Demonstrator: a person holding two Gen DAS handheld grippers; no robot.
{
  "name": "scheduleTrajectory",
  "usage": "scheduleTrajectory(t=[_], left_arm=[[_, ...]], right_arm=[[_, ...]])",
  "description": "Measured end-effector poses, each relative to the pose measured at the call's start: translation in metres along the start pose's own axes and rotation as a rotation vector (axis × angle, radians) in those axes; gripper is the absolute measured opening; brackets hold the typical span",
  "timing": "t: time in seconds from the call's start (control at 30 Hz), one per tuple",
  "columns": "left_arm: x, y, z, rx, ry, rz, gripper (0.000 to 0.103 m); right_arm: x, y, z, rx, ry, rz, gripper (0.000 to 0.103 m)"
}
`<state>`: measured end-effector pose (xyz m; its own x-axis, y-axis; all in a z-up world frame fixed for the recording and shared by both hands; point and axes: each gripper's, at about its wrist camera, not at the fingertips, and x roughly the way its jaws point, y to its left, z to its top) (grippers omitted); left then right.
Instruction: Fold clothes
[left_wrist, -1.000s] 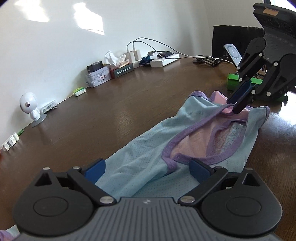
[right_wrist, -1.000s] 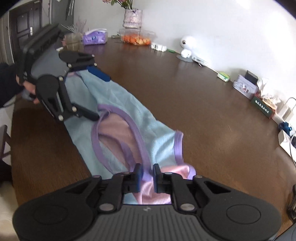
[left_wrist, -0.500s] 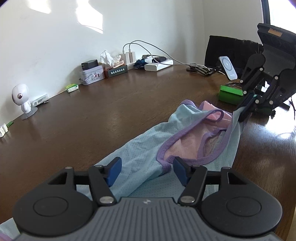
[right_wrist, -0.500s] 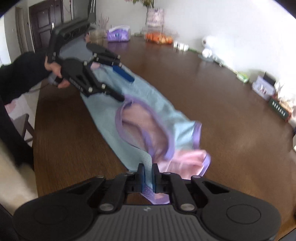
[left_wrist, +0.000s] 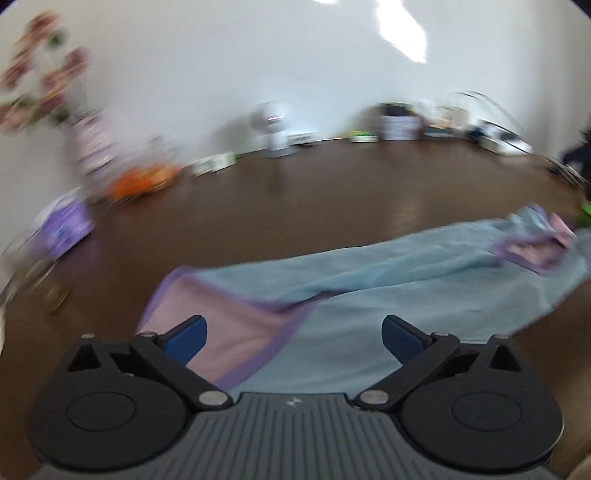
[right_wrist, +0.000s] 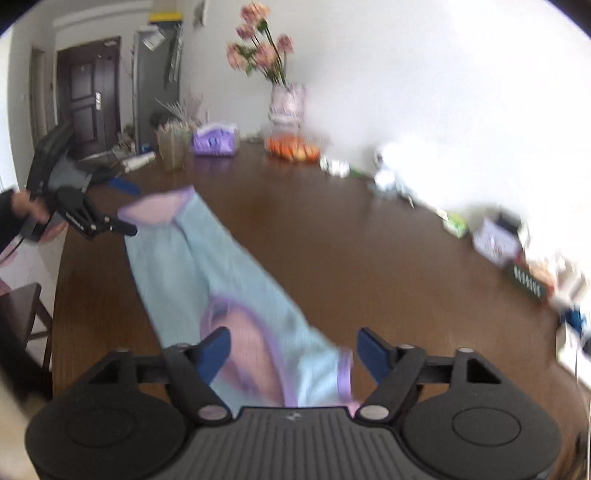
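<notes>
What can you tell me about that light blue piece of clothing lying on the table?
The light blue garment looks like a thin, sleeveless top of mesh-like fabric with purple trim along its openings and a pink inside showing. It lies stretched out in a long strip on the brown wooden table, loosely rumpled, not yet neatly folded. One end, turned back to show pink, lies in front of the left claw; the other lies in front of the right claw. Both claws are open and grip nothing. The pictures are blurred, so finer detail is unclear.
</notes>
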<state>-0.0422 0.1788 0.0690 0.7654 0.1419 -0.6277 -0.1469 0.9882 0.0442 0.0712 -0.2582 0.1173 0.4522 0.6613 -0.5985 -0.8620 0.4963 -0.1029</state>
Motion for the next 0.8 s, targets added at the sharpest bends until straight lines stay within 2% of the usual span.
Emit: scheduleTrajectory(t=[0.07,0.13,0.23,0.27,0.33,0.4,0.43,0.5,0.53,0.57,0.6,0.67,0.73,0.8], left_arm=[[-0.004,0.029,-0.018,-0.262,0.043,0.084,0.103],[-0.006,0.047,-0.033,-0.449,0.072,0.148,0.1],[-0.006,0.054,-0.038,-0.533,0.05,0.178,0.095],[-0.005,0.054,-0.038,-0.534,0.046,0.207,0.093],[0.002,0.051,-0.033,-0.513,0.055,0.28,0.071],[0.008,0.048,-0.029,-0.486,0.053,0.302,0.067],[0.01,0.046,-0.027,-0.471,0.058,0.316,0.061],[0.015,0.043,-0.024,-0.461,0.059,0.343,0.051],[0.017,0.041,-0.024,-0.462,0.055,0.344,0.038],[0.017,0.04,-0.024,-0.459,0.049,0.333,0.029],[0.018,0.04,-0.024,-0.456,0.042,0.316,0.012],[0.021,0.04,-0.024,-0.45,0.035,0.301,0.008],[0.028,0.041,-0.019,-0.433,0.036,0.293,0.005],[0.042,0.045,-0.008,-0.413,0.039,0.28,0.004]], right_arm=[[0.029,0.01,0.034,-0.078,-0.035,0.033,0.084],[0.071,0.021,0.075,-0.137,-0.061,0.118,0.084],[0.157,0.038,0.137,-0.128,-0.019,0.26,0.084],[0.187,0.045,0.154,-0.12,0.005,0.287,0.083],[0.244,0.066,0.181,-0.111,0.051,0.33,0.08],[0.293,0.086,0.195,-0.088,0.095,0.363,0.074],[0.314,0.095,0.2,-0.083,0.117,0.377,0.069],[0.345,0.114,0.204,-0.097,0.156,0.391,0.064],[0.356,0.122,0.204,-0.116,0.173,0.387,0.056],[0.364,0.127,0.202,-0.133,0.194,0.383,0.043],[0.372,0.132,0.201,-0.15,0.215,0.379,0.034],[0.378,0.138,0.2,-0.178,0.2,0.368,0.008],[0.379,0.137,0.201,-0.172,0.2,0.345,0.004],[0.384,0.133,0.199,-0.161,0.191,0.268,0.002]])
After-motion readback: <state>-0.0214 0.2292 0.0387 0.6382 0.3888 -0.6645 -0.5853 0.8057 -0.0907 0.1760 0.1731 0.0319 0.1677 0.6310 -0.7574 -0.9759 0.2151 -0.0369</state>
